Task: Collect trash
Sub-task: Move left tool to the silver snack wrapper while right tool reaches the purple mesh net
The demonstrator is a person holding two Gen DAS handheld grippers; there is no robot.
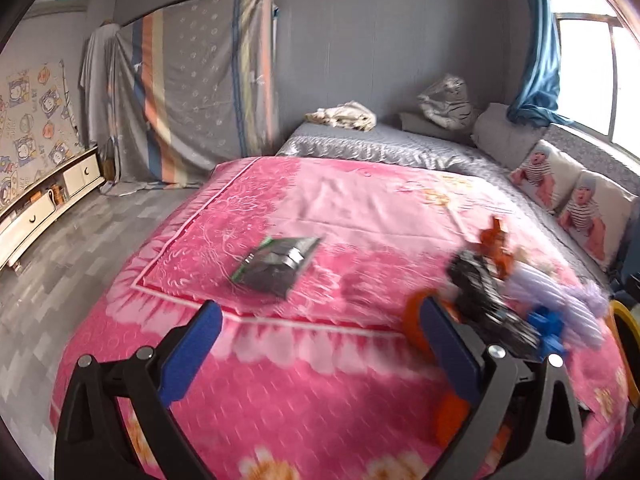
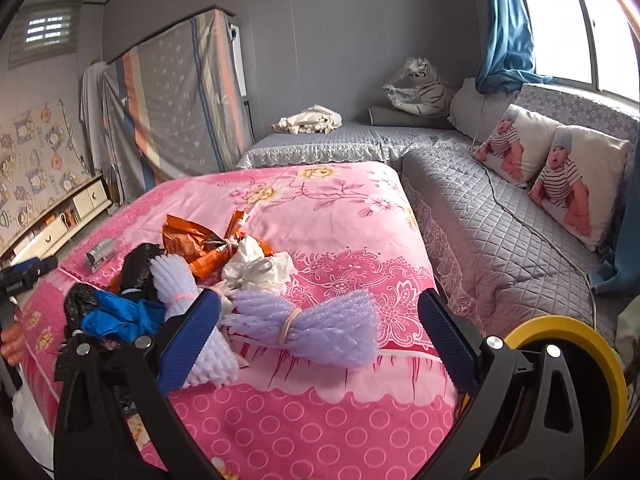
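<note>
Both grippers hang over the pink quilt, fingers spread wide, nothing between them. The left gripper looks toward one silver-and-green foil wrapper lying flat and alone on the quilt, farther off and a little left. The right gripper hovers just above the heap of trash: two lilac foam bundles, one straight between its fingers and one beside the left finger; one orange foil wrapper at the far side; one white crumpled bag in the middle; one blue scrap and black plastic on the left. Two baby-print pillows lean on the far right.
</note>
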